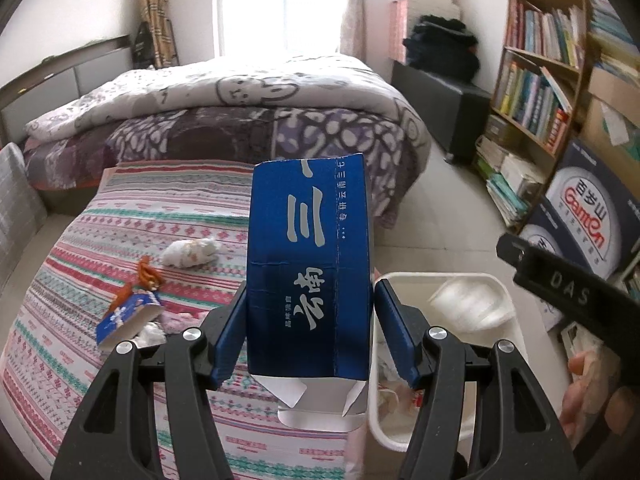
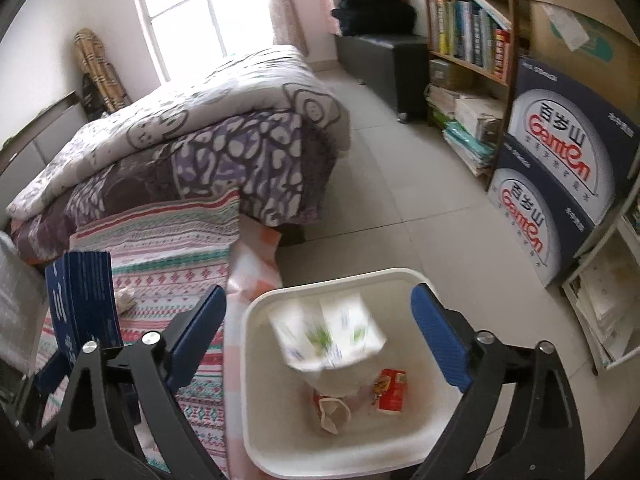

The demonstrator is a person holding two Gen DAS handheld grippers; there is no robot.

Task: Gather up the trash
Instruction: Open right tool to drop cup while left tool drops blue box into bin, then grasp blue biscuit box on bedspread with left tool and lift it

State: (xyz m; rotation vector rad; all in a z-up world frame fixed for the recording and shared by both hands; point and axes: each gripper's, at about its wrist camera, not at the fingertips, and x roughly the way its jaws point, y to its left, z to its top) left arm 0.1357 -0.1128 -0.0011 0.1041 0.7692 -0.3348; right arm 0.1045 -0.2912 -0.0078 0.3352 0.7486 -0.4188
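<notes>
The left gripper [image 1: 310,320] clamps an upright blue carton [image 1: 310,276] printed with white Chinese characters, above a striped bedspread [image 1: 120,248]. The right gripper [image 2: 320,320] gapes wide and empty over a white bin [image 2: 264,400], a blurred white packet [image 2: 328,332] inside. Far right, boxes read "Ganten" [image 2: 560,160].

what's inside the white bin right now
In the white bin: a blurred white packet with green print, a red carton and a crumpled cup. Whatever lies beneath the packet is hidden.
</notes>
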